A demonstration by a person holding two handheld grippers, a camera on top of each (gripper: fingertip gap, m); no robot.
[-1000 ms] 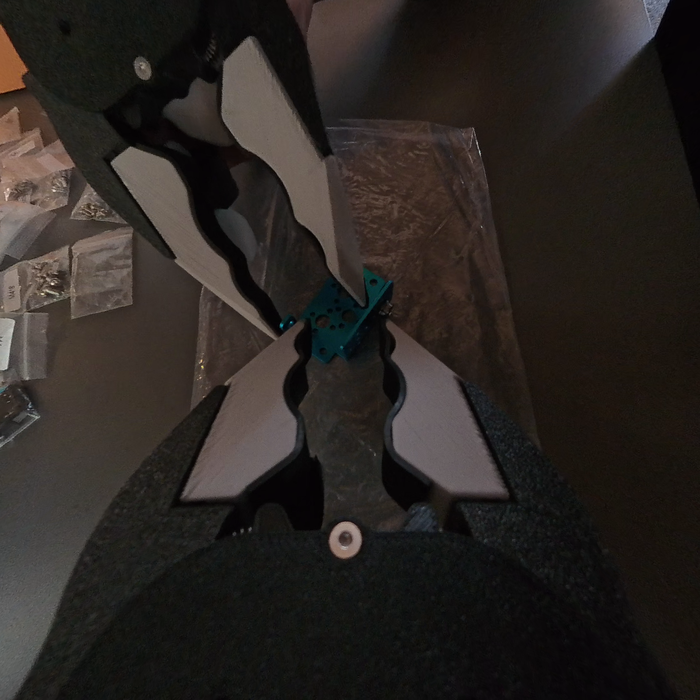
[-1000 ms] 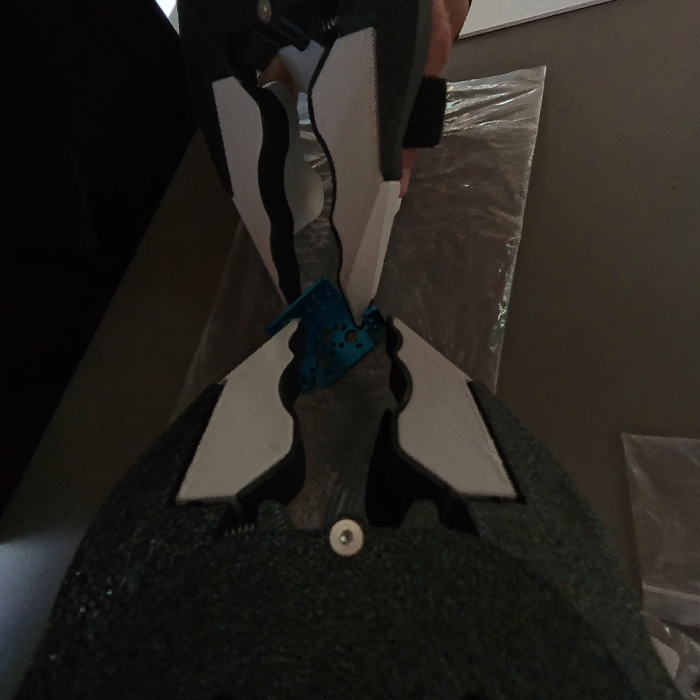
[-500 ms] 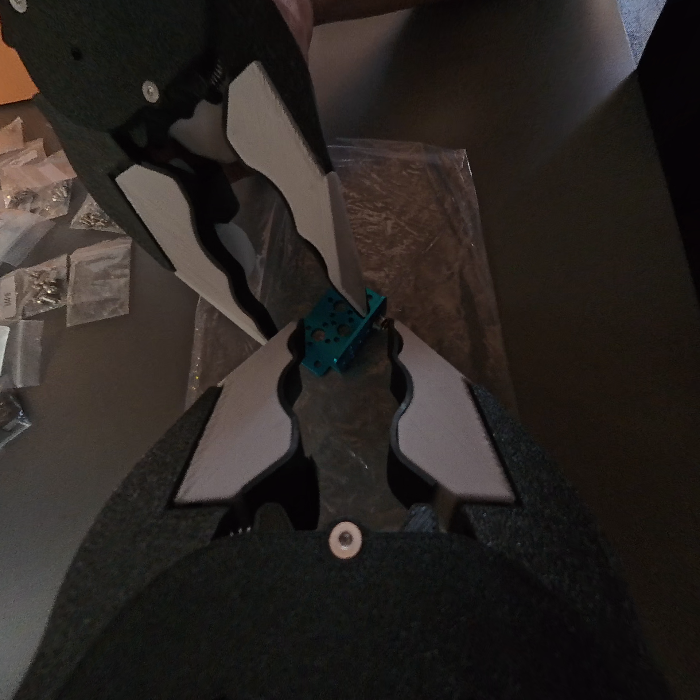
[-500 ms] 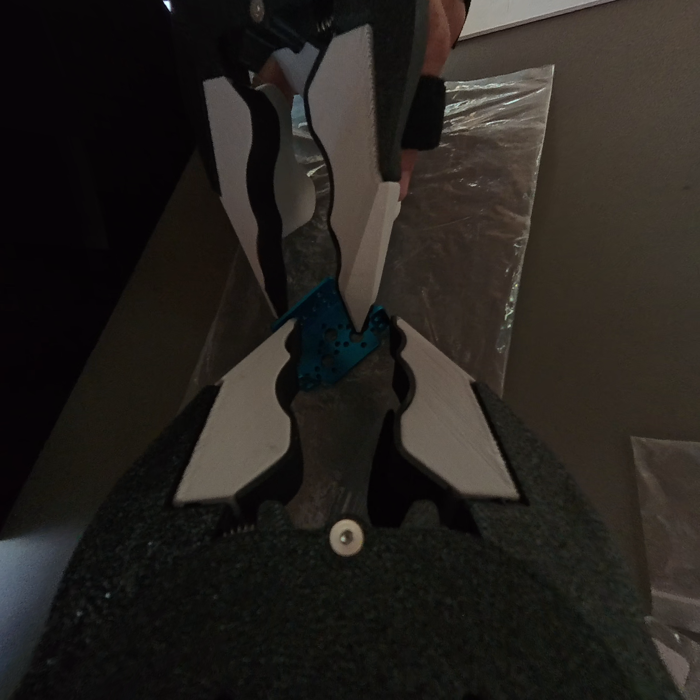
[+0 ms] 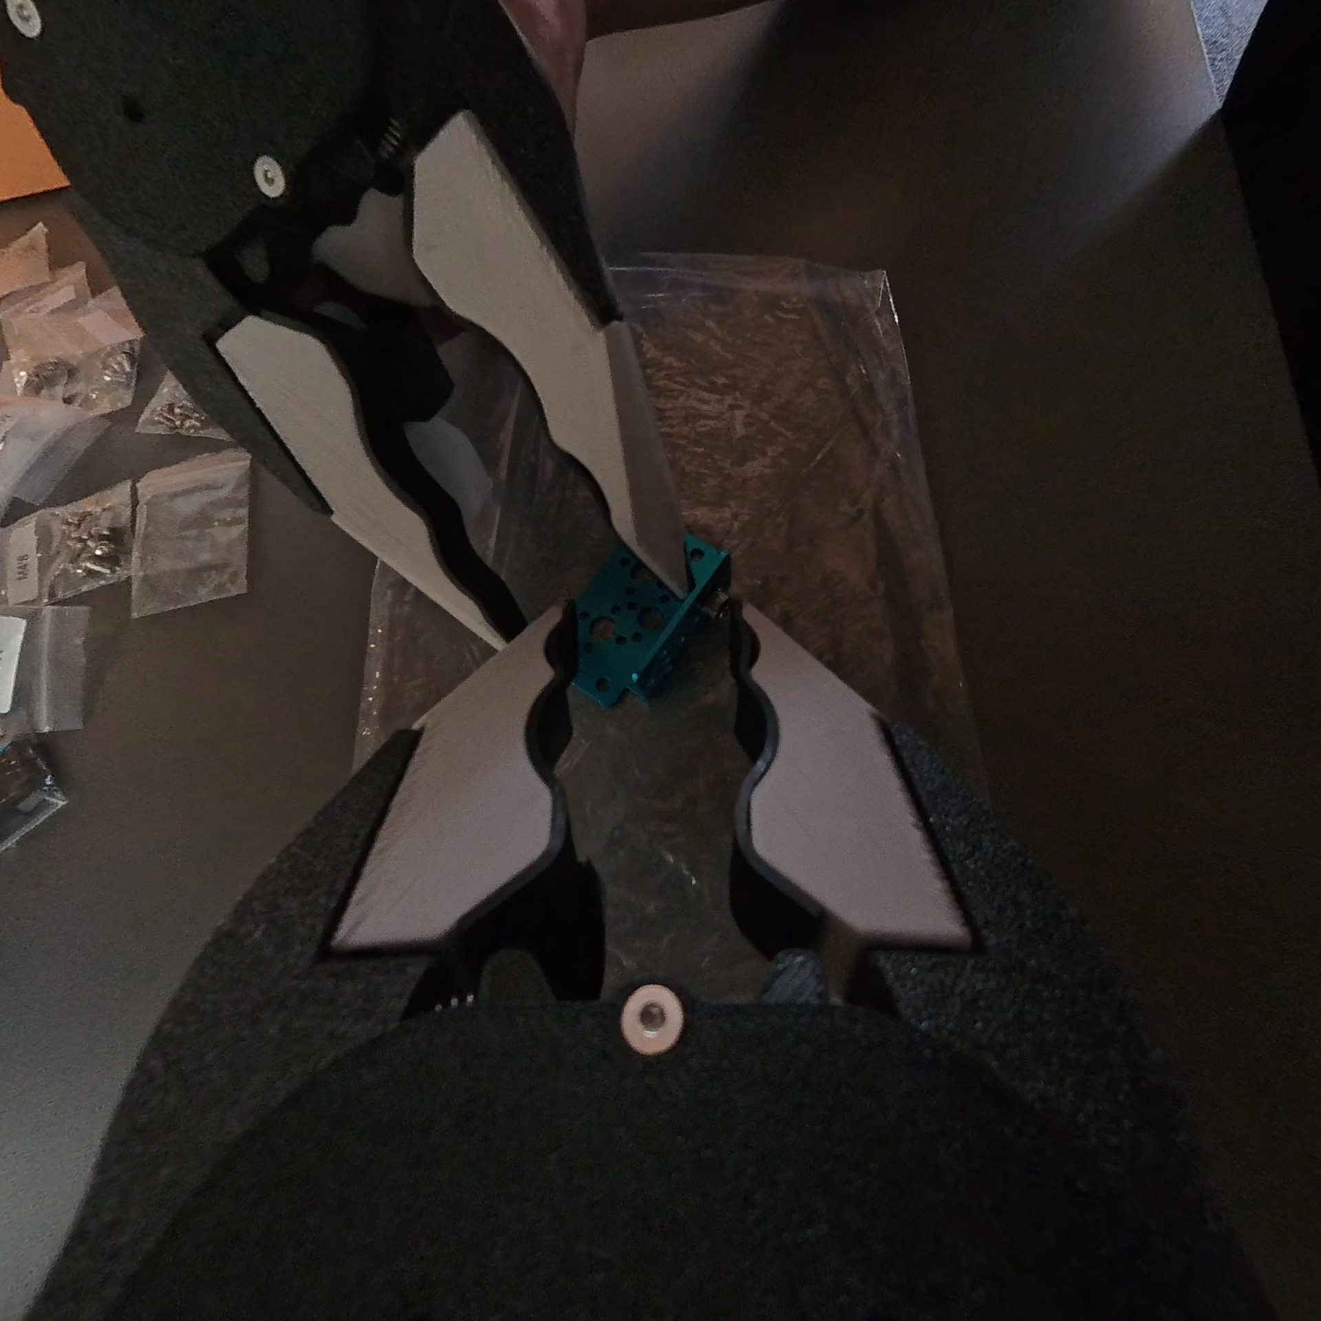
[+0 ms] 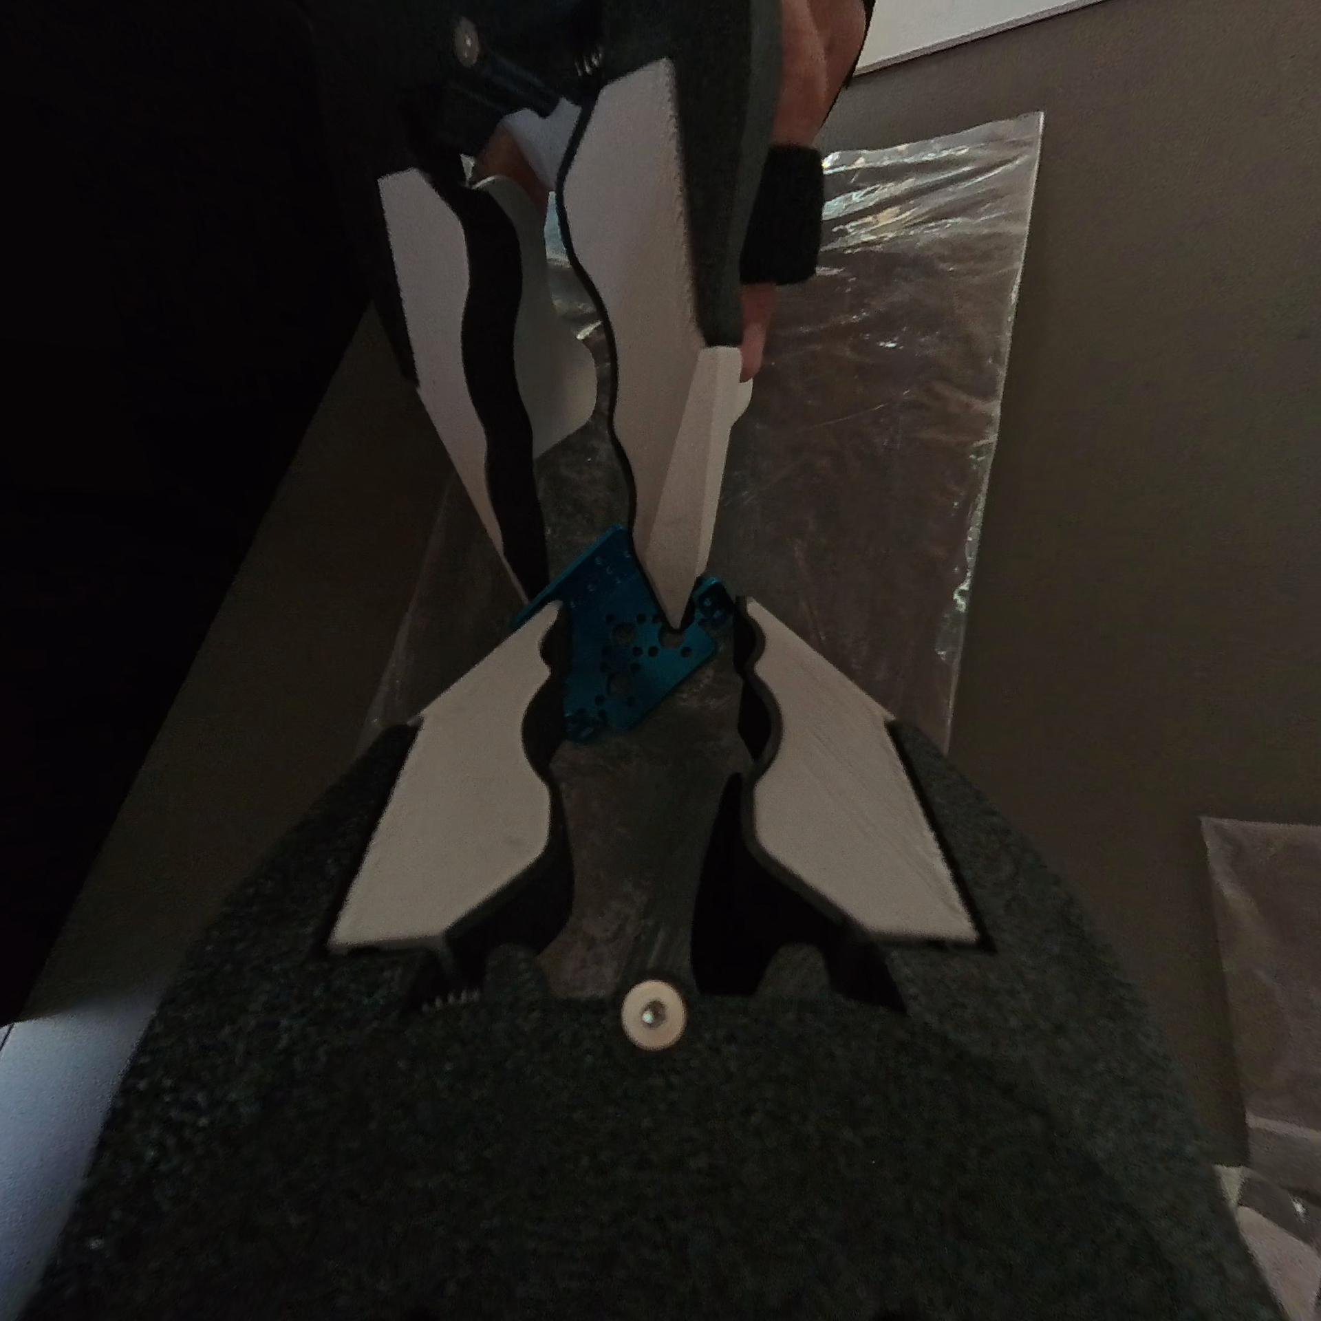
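Note:
A small blue metal bracket (image 5: 629,636) with many holes hangs in the air between both grippers, above a clear plastic bag (image 5: 786,429) on the dark table. My left gripper (image 5: 647,618) has its fingertips closed on the bracket's two sides. My right gripper (image 6: 650,611) grips the same bracket (image 6: 622,665) from the opposite side. In the left wrist view the right gripper (image 5: 590,615) reaches in from the upper left. In the right wrist view the left gripper (image 6: 604,604) reaches down from above, and a gloved hand (image 6: 775,214) holds it.
Several small zip bags of screws (image 5: 86,529) lie on the table at the left. The clear bag (image 6: 858,429) spreads under the grippers, and another plastic bag (image 6: 1272,965) lies at the right. A white sheet (image 6: 1001,36) is at the far edge. Only a small space, under 4 cm, lies between the two pairs of fingers.
Both grippers keep their hold on the bracket. The pair has shifted slightly over the bag, and the bracket has tilted a little.

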